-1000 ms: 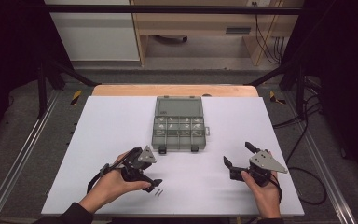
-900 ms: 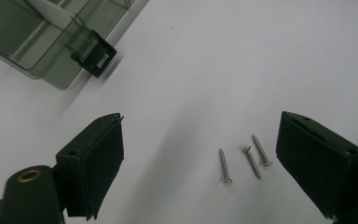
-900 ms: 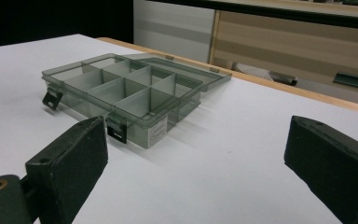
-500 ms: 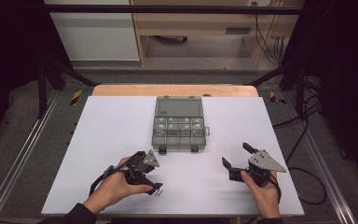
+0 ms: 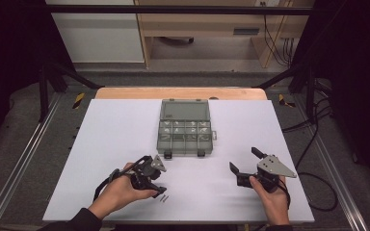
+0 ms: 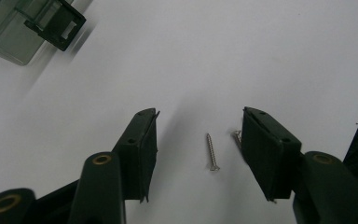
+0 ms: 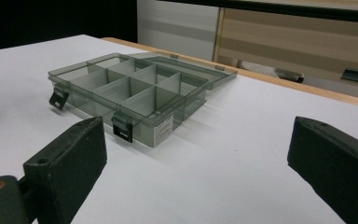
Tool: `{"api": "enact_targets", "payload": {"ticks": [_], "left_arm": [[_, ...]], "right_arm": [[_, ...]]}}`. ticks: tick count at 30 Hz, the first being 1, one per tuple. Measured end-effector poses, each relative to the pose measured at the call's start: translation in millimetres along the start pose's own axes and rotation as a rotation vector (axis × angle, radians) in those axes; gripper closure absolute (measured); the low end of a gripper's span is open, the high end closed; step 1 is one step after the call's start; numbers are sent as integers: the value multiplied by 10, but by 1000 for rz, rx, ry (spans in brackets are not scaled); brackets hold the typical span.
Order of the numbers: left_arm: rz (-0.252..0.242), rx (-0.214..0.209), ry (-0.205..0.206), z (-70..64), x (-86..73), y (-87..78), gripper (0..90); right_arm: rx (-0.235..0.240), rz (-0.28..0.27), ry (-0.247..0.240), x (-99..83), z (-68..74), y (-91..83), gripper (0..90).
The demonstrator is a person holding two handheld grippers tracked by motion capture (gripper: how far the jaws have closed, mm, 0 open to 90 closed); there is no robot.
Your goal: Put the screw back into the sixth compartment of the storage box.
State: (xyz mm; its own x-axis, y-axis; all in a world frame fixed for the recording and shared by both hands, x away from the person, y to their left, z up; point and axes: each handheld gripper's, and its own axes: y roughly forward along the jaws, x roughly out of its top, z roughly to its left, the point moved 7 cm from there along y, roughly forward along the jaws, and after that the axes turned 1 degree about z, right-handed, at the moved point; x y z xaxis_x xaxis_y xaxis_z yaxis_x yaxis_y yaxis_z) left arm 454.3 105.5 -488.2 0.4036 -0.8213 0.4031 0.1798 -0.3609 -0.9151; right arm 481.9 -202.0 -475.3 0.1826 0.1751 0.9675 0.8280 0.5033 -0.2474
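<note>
I judge I'm lining up a pick: my left tool [image 6: 198,140], jaws spread, straddles a small silver screw [image 6: 210,152] lying on the white worktop [image 5: 115,139], so next I lower and pinch it, while my right tool [image 7: 196,163] waits spread near the open grey plastic compartment box [image 5: 185,129].

The table [image 5: 125,144] was plain white, with a strip of pale wood [image 5: 180,93] along its far edge. The box [image 5: 185,127] was translucent smoky grey-green, its dividers the same tint, its two latches [image 7: 122,127] black, and a small white label [image 7: 164,129] sat on its front wall. Both grippers, left [image 6: 198,144] and right [image 7: 196,158], had matte black jaws with brass-coloured rings at the pivots. The plate [image 5: 274,166] on the right gripper was light grey. The two screws [image 6: 211,151] were bright silver. The floor [image 5: 24,144] around the table was dark grey, with yellow-and-black striped marks [image 5: 78,99]. The sleeve [image 5: 72,221] was black.
</note>
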Motion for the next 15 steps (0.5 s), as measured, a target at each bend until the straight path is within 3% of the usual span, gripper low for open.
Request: {"api": "enact_targets", "payload": {"ticks": [3,15], "left_arm": [[6,-7,-10,5,1,17,530],[60,-44,-47,-39,-89,150,636]], "right_arm": [[-4,2,0,-4,-4,3,47],[0,9,-3,-12,8,9,47]]}}
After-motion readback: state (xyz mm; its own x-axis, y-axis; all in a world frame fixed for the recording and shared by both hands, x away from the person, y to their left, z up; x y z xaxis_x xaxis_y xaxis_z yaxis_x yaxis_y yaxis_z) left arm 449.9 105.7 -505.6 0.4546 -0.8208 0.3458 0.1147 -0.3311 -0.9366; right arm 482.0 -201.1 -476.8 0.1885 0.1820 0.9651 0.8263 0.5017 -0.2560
